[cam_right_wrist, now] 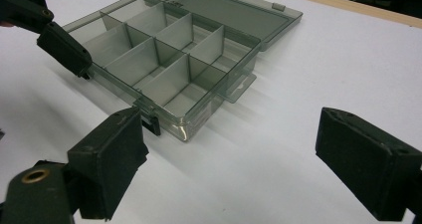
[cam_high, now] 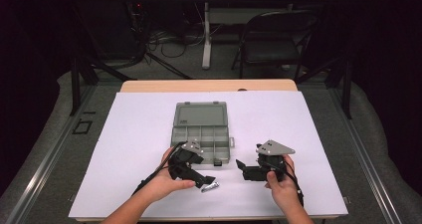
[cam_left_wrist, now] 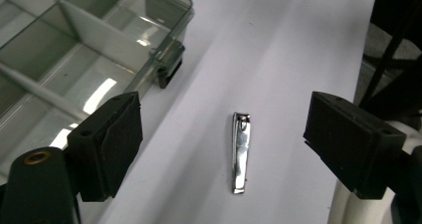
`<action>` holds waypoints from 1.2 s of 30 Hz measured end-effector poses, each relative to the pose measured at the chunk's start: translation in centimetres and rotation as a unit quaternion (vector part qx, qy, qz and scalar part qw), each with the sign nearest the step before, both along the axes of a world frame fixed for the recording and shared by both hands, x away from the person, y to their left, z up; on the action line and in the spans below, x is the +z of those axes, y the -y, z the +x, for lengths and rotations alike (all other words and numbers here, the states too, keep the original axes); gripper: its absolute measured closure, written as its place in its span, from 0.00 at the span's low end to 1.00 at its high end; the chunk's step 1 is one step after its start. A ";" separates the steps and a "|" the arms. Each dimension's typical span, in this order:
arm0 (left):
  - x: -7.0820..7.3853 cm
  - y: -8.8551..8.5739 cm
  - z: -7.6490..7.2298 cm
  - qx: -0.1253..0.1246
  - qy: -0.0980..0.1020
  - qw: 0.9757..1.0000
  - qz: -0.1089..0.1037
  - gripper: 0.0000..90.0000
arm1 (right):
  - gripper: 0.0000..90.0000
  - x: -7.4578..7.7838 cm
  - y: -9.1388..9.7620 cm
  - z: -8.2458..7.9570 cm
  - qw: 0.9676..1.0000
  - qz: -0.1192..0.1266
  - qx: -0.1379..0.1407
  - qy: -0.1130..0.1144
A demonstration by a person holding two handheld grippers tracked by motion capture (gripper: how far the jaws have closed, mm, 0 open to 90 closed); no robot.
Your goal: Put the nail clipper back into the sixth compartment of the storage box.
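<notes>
Nail clipper [cam_left_wrist: 241, 153], small and chromed steel, lies on the white desk [cam_left_wrist: 278, 59] between the wide-open, empty left tongs [cam_left_wrist: 224, 149], its long axis running straight away from them; right tongs [cam_right_wrist: 239, 164] gape empty too.

Dark room; folding chair [cam_high: 276, 40]; grey floor [cam_high: 184, 64].

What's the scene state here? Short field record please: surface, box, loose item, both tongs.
surface: white sheet over the table
box: grey compartment box, lid open and lying flat, compartments look empty
loose item: metal nail clipper flat on the sheet, beside the box, untouched
left tongs: open, clipper lies ahead between the jaws, no contact
right tongs: open, nothing held, facing the box
</notes>
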State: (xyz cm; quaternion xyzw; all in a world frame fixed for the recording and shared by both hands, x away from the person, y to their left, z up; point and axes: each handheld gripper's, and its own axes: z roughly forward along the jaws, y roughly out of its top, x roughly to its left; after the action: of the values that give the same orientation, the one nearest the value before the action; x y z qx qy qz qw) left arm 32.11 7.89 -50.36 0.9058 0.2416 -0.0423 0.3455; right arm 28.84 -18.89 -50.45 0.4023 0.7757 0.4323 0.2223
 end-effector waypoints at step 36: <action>-2.0 5.2 -0.7 -0.045 -0.023 0.983 0.176 0.76 | 0.14 0.0 0.4 0.1 1.000 0.009 -0.001 0.005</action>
State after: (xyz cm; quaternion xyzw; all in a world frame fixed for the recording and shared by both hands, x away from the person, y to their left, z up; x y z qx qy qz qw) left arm 31.36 2.72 -52.38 0.9613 0.2118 -0.0359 0.1723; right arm 28.99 -19.30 -50.44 0.4033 0.7701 0.4412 0.2229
